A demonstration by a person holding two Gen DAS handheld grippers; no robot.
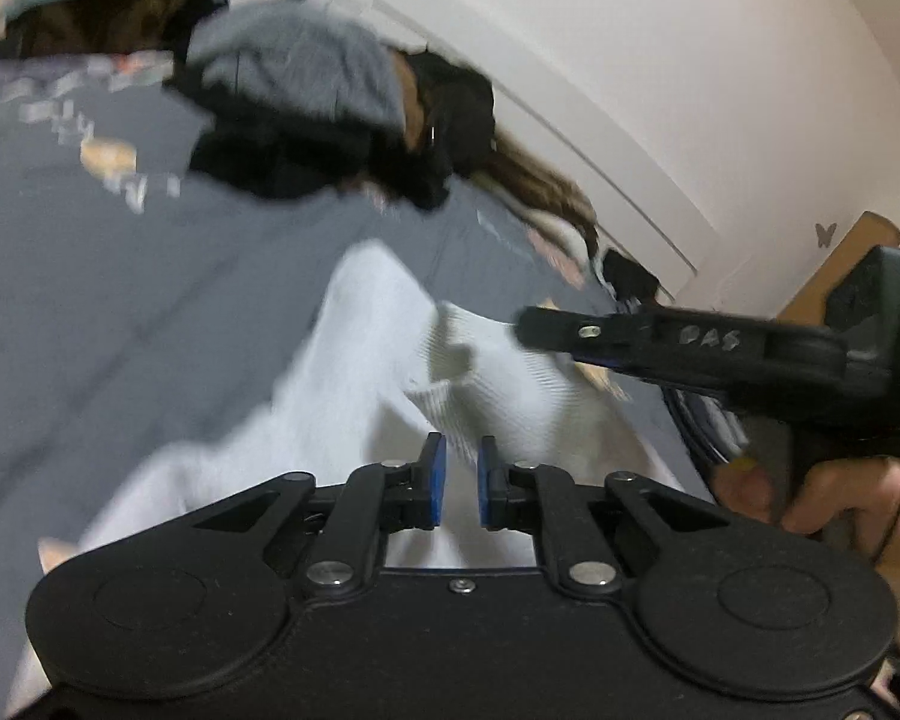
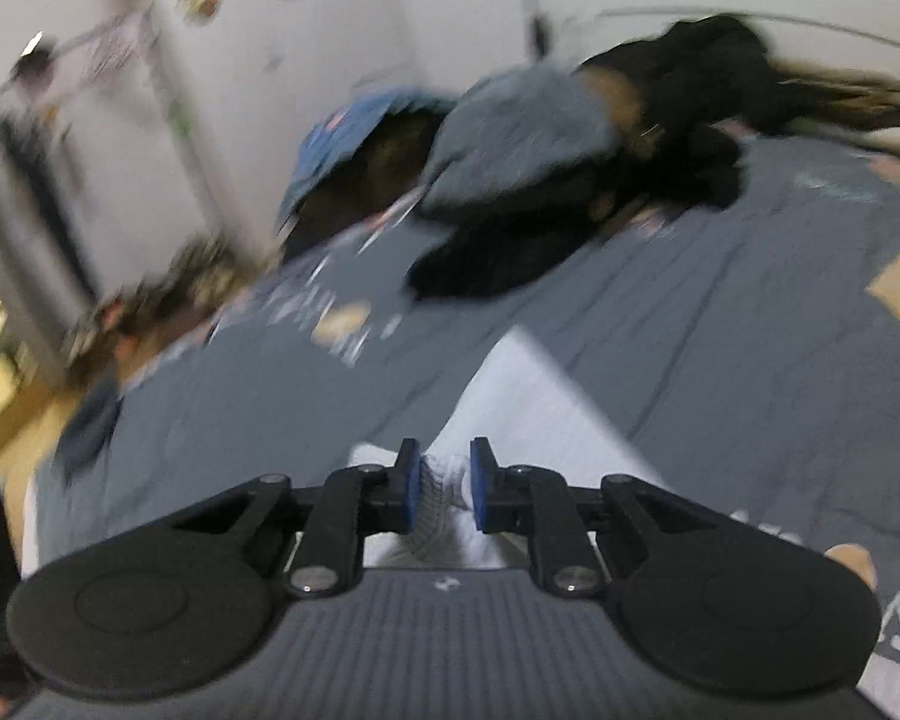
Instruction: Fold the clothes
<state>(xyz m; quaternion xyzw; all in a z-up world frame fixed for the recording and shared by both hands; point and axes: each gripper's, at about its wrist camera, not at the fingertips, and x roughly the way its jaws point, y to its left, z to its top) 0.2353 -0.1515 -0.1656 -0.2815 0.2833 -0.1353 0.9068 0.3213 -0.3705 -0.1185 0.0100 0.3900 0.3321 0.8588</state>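
- Left wrist view: the left gripper (image 1: 462, 480) is low in the picture, over a white garment (image 1: 354, 360).
- Its two blue pads (image 1: 435, 480) stand a little apart. Nothing is between them.
- The white garment lies on a grey bed cover (image 1: 120, 276). One end has a ribbed cuff (image 1: 480, 372), and it is bunched up.
- The right gripper (image 1: 525, 327) comes in from the right side. Its tip touches the ribbed cuff. From this side I cannot tell how its jaws stand.
- A hand (image 1: 810, 498) holds the handle of the right gripper.
- At the far side of the bed there is a pile of clothes (image 1: 330, 114). It has grey, black, blue and brown things in it.
- Behind the bed is a white wall (image 1: 690, 60).

- Right wrist view: this picture is blurry.
- The right gripper (image 2: 444, 486) is low in the middle. Its jaws are pinching the ribbed white cloth (image 2: 444, 480) between the blue pads (image 2: 413, 486).
- The white garment (image 2: 534, 414) runs away from the gripper over the grey bed cover (image 2: 720, 360).
- The pile of clothes (image 2: 540, 162) sits at the far side of the bed, well apart from the gripper.
- A blue thing (image 2: 342, 138) is at the left end of the pile.
- The white wall (image 2: 330, 30) is behind, with small stickers on it that are too blurry to make out.
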